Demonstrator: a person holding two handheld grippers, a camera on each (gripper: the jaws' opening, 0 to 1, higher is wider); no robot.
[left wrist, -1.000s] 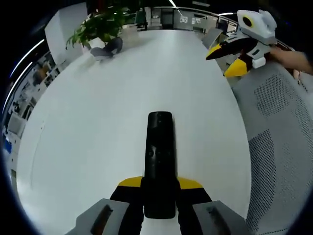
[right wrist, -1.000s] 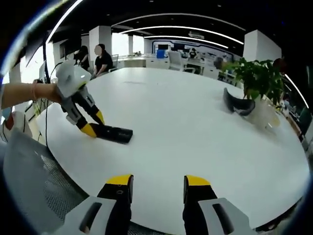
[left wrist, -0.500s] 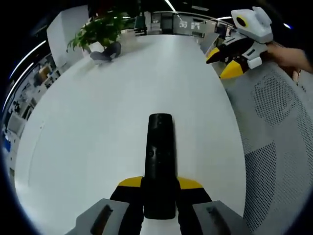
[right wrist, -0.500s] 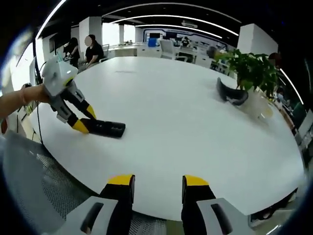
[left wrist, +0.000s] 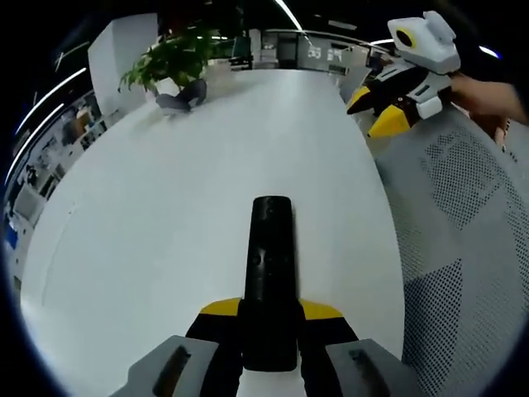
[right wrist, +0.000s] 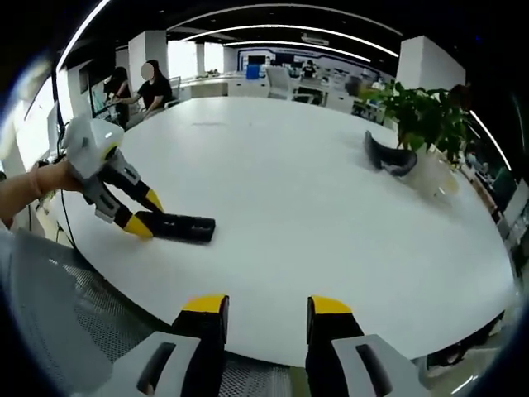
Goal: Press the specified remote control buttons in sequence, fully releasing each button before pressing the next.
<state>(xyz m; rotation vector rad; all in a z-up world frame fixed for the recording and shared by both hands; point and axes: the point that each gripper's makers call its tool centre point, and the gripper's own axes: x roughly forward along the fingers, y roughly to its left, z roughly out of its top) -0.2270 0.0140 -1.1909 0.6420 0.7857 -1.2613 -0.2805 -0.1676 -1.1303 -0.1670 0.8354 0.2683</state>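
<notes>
Remote (left wrist: 271, 277) lies flat on table (left wrist: 165, 207), pointing away lengthwise, left claw (left wrist: 269, 313) pinching its near end.

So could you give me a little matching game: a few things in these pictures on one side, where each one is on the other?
Things:
1. remote control
2. potted plant
3. right gripper
4. mesh chair

Places:
A. open, off the table's near edge
B. beside the white table
C. clamped by the left gripper
D. far side of the table

Pairs: 1-C, 2-D, 3-A, 4-B
</notes>
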